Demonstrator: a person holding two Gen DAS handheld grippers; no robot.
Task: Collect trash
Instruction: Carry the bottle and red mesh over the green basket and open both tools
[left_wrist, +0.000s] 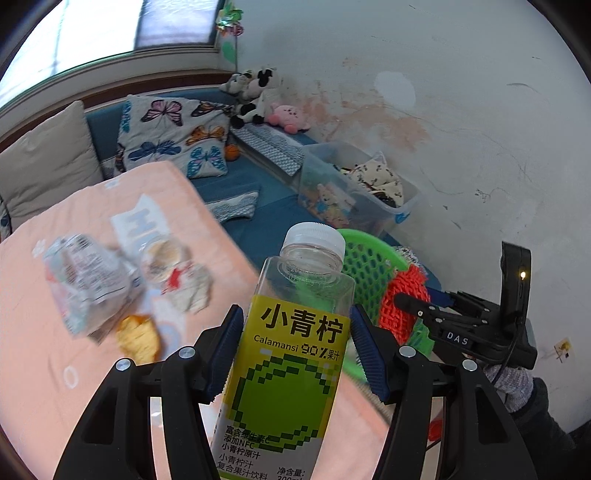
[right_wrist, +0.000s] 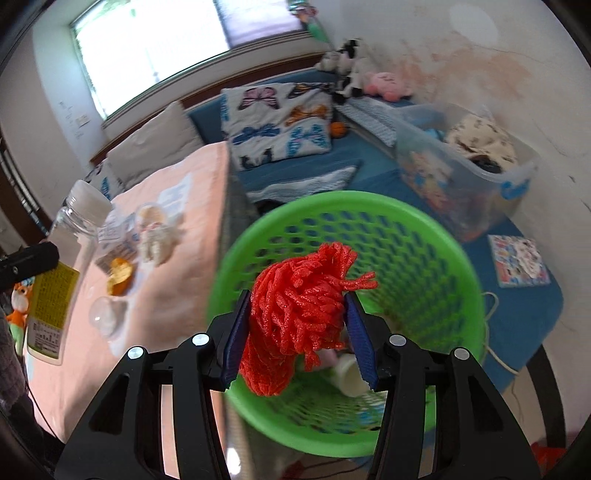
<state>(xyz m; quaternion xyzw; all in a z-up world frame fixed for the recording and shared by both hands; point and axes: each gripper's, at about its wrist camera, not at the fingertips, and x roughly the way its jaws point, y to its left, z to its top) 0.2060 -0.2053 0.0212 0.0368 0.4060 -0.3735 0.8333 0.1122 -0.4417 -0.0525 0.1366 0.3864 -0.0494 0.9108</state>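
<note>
Both grippers are tipped downward over the edge of the table (left_wrist: 55, 369) with the peach cloth. The left gripper (left_wrist: 295, 354) has its blue pads pressed on both sides of an empty juice bottle (left_wrist: 295, 332) with a green-yellow label and white cap, held upright just off the table's near corner. The right gripper (right_wrist: 297, 332) sits right above the green basket (right_wrist: 424, 229), which stands beside the table. Between its pads is a red foam net (right_wrist: 299, 314); the left pad touches it, but I can't tell whether the right one still presses on it.

Still on the table, further in from the bottle: crumpled wrappers (left_wrist: 88, 280), a bit of orange peel (left_wrist: 138, 341) and a wad of tissue (left_wrist: 192, 288), all blurry. Inside the basket there's a pale cup (right_wrist: 351, 376) lying on the bottom. Beyond the basket is a clear storage bin (right_wrist: 461, 173) full of stuff, on a blue mat.
</note>
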